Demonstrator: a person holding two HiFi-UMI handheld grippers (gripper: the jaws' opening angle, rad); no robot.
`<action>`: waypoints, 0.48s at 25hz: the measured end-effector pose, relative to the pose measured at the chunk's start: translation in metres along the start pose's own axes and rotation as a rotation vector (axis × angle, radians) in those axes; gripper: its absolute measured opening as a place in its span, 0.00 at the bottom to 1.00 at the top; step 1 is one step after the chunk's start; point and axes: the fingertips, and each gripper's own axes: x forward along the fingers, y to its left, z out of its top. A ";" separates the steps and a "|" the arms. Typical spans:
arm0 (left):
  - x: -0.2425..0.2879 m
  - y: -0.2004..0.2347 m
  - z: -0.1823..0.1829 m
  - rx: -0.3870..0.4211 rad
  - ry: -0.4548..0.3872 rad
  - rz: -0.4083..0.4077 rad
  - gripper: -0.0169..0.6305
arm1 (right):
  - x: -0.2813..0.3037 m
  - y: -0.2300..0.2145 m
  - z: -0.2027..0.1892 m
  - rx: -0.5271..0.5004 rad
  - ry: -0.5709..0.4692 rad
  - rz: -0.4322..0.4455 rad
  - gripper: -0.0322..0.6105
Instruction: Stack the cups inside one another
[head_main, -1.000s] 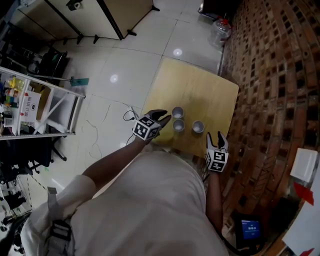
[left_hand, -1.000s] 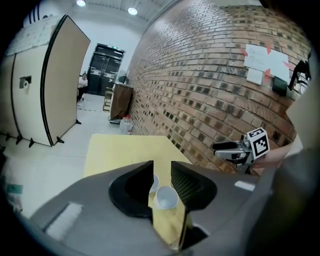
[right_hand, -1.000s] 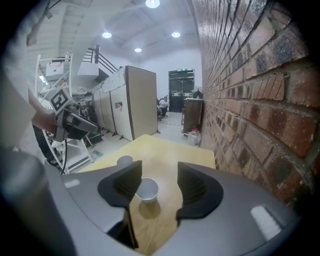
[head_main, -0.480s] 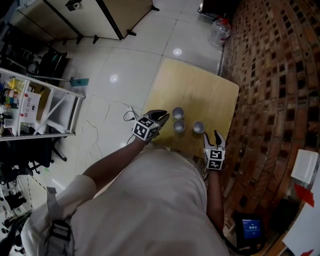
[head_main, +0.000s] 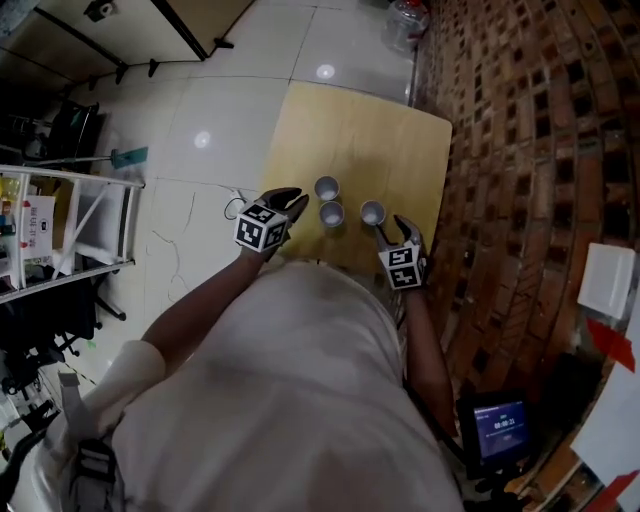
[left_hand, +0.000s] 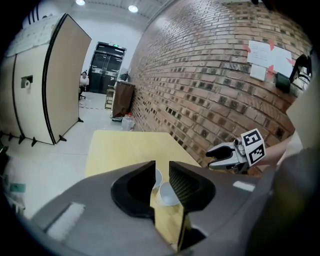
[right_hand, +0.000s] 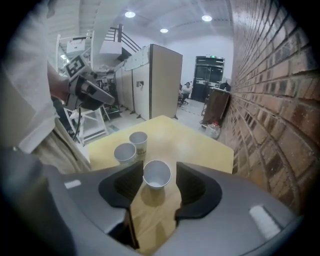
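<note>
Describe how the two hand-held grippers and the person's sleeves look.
Both the left hand-held gripper and right hand-held gripper have grey bodies, black jaws with ribbed inner faces, and a white cube printed with black square markers. The person wears a pale short-sleeved shirt.

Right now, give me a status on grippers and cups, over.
Left gripper open, jaws just opening, empty, facing two cups. Right gripper open, straddling third cup, not gripping. Nothing in the way.

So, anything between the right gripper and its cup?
Nothing. The right gripper view shows the cup standing at the right gripper's open jaw tips, untouched, on bare table.
</note>
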 end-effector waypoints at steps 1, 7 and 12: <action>0.002 -0.004 0.000 0.008 0.006 -0.008 0.19 | 0.002 0.002 -0.003 -0.021 0.011 0.008 0.38; 0.009 -0.017 0.002 0.040 0.016 -0.034 0.19 | 0.007 0.011 -0.014 -0.133 0.081 0.033 0.36; 0.008 -0.017 -0.009 0.032 0.033 -0.039 0.19 | 0.012 0.015 -0.023 -0.211 0.128 0.049 0.33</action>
